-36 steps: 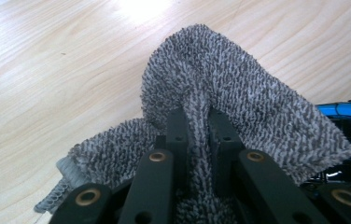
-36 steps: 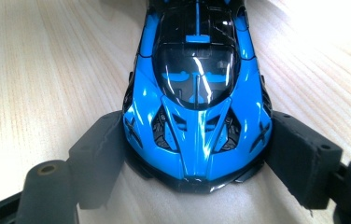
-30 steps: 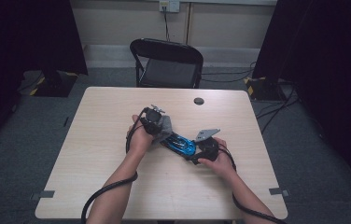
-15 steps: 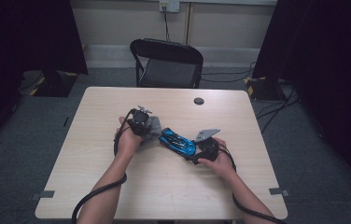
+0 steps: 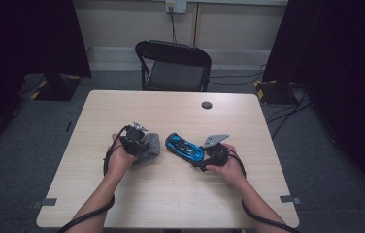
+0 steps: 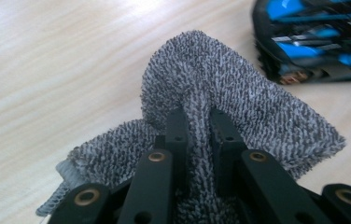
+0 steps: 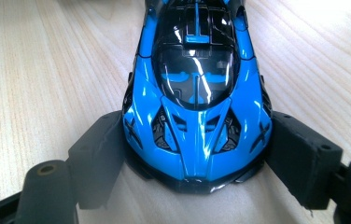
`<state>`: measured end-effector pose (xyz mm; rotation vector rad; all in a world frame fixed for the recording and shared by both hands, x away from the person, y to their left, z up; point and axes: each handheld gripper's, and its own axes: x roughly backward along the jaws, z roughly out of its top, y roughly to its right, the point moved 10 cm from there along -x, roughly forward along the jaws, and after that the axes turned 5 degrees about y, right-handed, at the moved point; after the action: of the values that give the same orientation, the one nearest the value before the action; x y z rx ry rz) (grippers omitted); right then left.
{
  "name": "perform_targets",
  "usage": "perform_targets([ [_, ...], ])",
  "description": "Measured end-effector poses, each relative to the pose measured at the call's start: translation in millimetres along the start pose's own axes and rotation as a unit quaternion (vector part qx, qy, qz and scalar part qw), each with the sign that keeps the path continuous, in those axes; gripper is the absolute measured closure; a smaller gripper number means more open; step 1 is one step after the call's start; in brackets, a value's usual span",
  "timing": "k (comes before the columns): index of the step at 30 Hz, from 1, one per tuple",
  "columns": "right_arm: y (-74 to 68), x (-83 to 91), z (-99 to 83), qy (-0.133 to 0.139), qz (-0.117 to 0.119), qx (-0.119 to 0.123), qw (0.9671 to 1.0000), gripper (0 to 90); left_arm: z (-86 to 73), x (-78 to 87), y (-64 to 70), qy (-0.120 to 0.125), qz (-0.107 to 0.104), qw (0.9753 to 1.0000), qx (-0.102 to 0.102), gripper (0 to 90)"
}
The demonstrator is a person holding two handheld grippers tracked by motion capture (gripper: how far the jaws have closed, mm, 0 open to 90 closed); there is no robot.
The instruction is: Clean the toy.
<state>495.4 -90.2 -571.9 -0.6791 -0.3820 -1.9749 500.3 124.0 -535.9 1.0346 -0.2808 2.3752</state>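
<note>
Speckled grey cloth (image 6: 239, 107); glossy blue-and-black toy car (image 7: 197, 93); pale wood-grain table (image 5: 180, 194).

A recording lab: black curtains (image 5: 20, 43) flank a lone wooden table (image 5: 171, 194), folding chair (image 5: 174, 65) and floor cables (image 5: 287, 116).

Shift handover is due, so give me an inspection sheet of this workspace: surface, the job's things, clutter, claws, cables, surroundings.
Surface: light wooden table, bare apart from the items below.
Job's things: blue toy car on the table near its middle; grey cloth to its left, apart from it.
Clutter: small dark round object near the far edge.
Claws: left claw shut on a fold of the cloth; right claw with its jaws against both sides of the car's end.
Cables: a black cable trails from each claw toward the person.
Surroundings: black folding chair beyond the table, grey carpet, dark curtains at both sides.
</note>
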Motion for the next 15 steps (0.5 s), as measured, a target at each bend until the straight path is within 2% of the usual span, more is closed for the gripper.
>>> perform_targets([
  [3,-0.5,0.7,-0.3,0.001,-0.003,-0.002,1.0000,23.3,-9.0,-1.6,3.6,-0.002,-0.010,0.9999,-0.004,78.9],
  [6,-0.1,2.5,-1.3,0.001,-0.002,-0.008,1.0000,23.3,-15.4,-4.3,6.3,0.003,-0.020,0.9998,0.002,78.3],
  [8,-0.3,4.6,-1.7,-0.001,-0.002,-0.010,0.9999,23.3,-17.3,-4.8,7.4,0.008,-0.021,0.9997,0.004,77.4],
  [15,0.2,15.8,9.3,0.019,-0.003,-0.014,0.9997,23.4,-20.2,-5.0,9.7,0.012,-0.028,0.9995,0.003,76.1],
])
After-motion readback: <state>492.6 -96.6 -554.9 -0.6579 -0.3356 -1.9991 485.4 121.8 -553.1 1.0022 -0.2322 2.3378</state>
